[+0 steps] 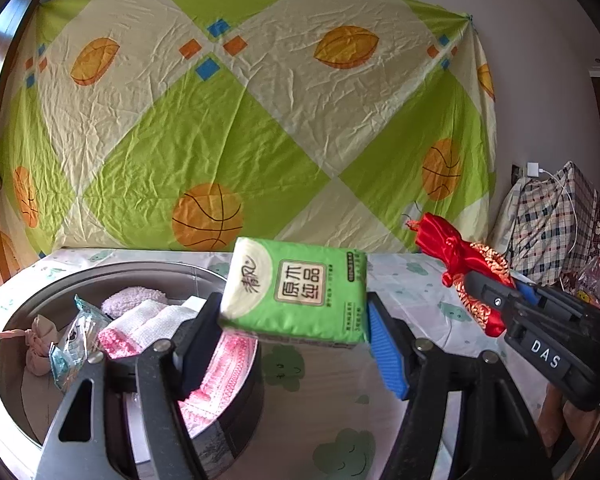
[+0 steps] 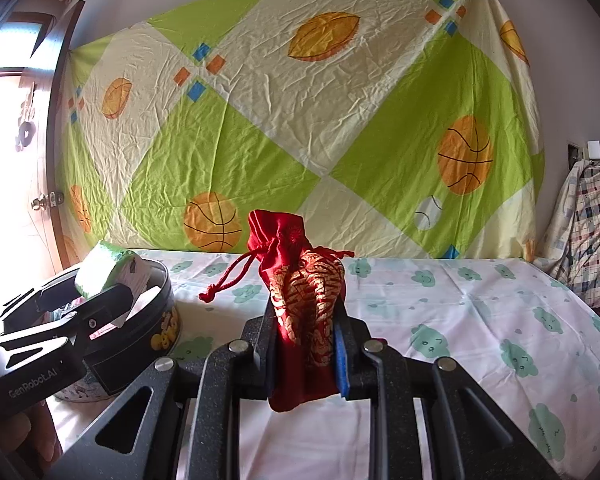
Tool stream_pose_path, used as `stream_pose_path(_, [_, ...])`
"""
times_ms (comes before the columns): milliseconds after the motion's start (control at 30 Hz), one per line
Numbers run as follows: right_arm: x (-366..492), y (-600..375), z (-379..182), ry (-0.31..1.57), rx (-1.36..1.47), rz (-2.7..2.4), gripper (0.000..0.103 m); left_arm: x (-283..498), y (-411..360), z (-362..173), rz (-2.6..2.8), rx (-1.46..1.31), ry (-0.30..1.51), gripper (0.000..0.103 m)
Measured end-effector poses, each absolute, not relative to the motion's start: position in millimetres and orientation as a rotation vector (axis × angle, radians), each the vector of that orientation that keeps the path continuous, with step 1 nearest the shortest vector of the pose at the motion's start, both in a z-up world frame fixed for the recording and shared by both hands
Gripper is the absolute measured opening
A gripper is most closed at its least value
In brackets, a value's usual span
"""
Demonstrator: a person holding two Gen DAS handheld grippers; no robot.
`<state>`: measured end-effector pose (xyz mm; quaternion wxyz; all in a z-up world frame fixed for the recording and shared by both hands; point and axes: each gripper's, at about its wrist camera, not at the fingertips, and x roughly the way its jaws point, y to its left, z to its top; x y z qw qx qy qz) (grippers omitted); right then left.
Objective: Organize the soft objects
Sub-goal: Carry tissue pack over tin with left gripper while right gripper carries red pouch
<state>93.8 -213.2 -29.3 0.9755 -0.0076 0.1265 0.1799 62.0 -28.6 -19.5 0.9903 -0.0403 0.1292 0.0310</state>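
The left gripper [image 1: 296,320] clamps a green tissue pack [image 1: 300,288] above the round tin [image 1: 28,304]; only its own view shows the pink towel [image 1: 140,332] and wrapped bundles inside. The right gripper [image 2: 304,320] pinches a red drawstring pouch [image 2: 304,300] above the clouded tablecloth [image 2: 480,312], right of the tin.

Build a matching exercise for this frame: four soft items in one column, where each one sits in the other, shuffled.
1. green tissue pack
2. red drawstring pouch
3. pink-and-white knitted cloth
4. clear wrapped packet

A. lying inside the round tin
B. between the right gripper fingers
C. propped against the tin's near wall
D. between the left gripper fingers

Pairs: 1-D, 2-B, 3-A, 4-C
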Motion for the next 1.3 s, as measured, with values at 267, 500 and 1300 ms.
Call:
stream_pose_path(267, [89,-201,-30,0.253,-0.022,0.390,0.024,53,-14,-20,0.085,-0.105,0.246,0.069])
stream_pose_path(500, [83,-188,-30,0.248,-0.029,0.421,0.024,47,-7,-19,0.092,-0.108,0.234,0.069])
stream_pose_path(1300, [74,-153,-32,0.256,-0.034,0.498,0.024,33,26,-18,0.154,-0.164,0.207,0.069])
